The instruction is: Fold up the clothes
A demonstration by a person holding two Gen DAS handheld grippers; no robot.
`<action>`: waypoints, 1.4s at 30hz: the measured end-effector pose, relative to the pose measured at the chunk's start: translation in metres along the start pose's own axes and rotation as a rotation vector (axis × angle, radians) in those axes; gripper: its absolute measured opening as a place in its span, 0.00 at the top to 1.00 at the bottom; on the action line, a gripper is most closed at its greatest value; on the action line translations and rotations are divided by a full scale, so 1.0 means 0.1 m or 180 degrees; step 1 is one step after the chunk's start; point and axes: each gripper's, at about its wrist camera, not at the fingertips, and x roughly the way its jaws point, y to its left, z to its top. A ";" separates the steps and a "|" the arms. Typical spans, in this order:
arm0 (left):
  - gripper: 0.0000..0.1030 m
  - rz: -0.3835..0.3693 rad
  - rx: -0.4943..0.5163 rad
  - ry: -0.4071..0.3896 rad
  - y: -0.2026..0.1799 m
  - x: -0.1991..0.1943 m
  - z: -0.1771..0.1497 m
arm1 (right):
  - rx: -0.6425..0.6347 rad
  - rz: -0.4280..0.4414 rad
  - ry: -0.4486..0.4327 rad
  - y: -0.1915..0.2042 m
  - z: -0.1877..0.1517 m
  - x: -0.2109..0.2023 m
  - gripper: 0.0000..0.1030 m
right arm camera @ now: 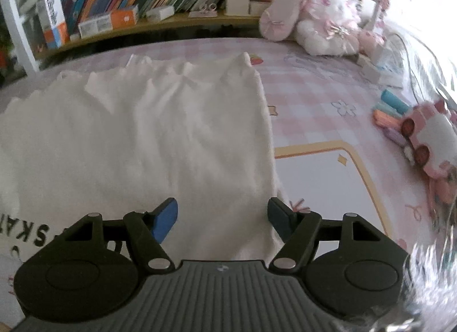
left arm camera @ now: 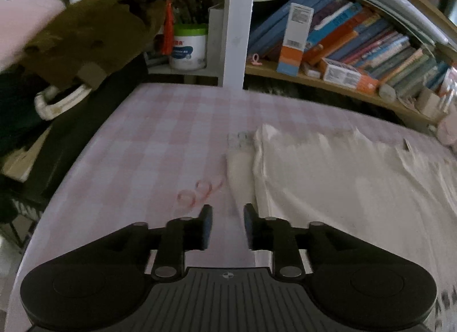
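Right now our left gripper points down at the pink checked table cover, its jaws a little apart with nothing between them. It hangs just beside the left edge of the white shirt. Our right gripper also tilts down, with its jaws spread wide over the shirt's right side and pinching nothing. We think its right pad sits just past the cloth edge, but the view is blurry there. We see the shirt lying flat and folded, with black letters near us.
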 end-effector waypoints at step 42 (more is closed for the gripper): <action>0.13 0.0702 -0.0743 0.0167 -0.46 -0.80 -0.77 | 0.0135 0.0830 0.0150 -0.84 -0.07 -0.16 0.92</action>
